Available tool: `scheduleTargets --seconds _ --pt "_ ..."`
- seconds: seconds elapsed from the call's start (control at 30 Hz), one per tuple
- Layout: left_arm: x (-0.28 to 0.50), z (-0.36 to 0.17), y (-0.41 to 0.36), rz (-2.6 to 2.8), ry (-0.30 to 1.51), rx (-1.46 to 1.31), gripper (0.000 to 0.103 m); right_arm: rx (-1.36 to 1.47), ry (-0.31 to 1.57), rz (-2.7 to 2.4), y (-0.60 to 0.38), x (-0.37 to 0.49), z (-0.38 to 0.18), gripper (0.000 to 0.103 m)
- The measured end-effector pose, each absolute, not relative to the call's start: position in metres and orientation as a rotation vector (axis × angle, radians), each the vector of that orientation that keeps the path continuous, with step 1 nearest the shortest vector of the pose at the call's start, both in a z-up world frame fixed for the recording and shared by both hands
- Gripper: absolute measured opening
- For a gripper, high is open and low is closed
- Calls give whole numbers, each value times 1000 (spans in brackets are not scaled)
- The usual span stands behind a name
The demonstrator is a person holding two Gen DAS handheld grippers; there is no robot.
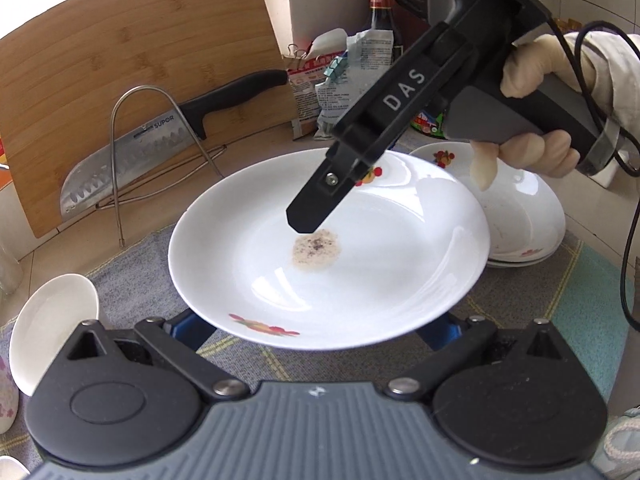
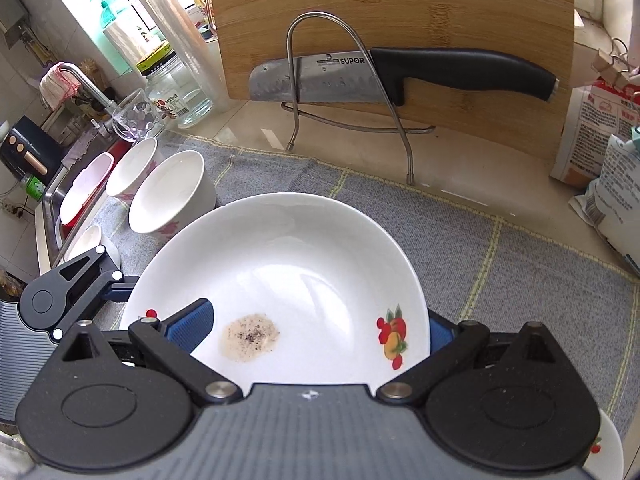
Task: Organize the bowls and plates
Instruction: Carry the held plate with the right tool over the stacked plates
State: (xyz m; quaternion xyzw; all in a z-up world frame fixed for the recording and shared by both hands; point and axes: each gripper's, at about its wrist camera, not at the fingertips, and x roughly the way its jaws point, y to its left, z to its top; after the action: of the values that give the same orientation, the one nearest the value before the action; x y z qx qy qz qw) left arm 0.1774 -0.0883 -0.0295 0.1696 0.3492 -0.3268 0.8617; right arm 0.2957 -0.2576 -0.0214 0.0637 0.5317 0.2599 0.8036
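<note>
My left gripper (image 1: 316, 330) and right gripper (image 2: 315, 330) both gape wide at the soiled plate (image 2: 300, 264); recommend clamping its rim squarely before lifting.

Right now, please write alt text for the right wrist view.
A white plate with a brown stain sits between the right gripper's open blue fingers. Behind it, a knife rests in a wire rack.
</note>
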Motion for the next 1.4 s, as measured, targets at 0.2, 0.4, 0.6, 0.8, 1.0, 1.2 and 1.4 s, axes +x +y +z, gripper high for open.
scheduleTargets --seconds 0.2,0.4,0.6,0.8,1.0,1.2,1.4 --pt "171 -26 -95 -711 727 380 102 157 1130 533 -267 274 -16 103" --pt "161 -24 -104 -747 721 404 102 171 1126 497 -277 252 -14 103" --pt "150 -21 -115 -792 711 430 102 202 1114 455 -291 232 -9 103" --pt "141 -21 -129 -850 701 457 102 227 1101 400 -305 212 -5 103" --pt "137 -21 -145 -913 697 476 102 261 1091 337 -323 195 -3 103" --pt "137 -25 -161 -962 699 494 102 291 1086 284 -340 181 -4 103" --pt "142 -28 -172 -996 714 502 102 319 1083 243 -354 173 -7 103"
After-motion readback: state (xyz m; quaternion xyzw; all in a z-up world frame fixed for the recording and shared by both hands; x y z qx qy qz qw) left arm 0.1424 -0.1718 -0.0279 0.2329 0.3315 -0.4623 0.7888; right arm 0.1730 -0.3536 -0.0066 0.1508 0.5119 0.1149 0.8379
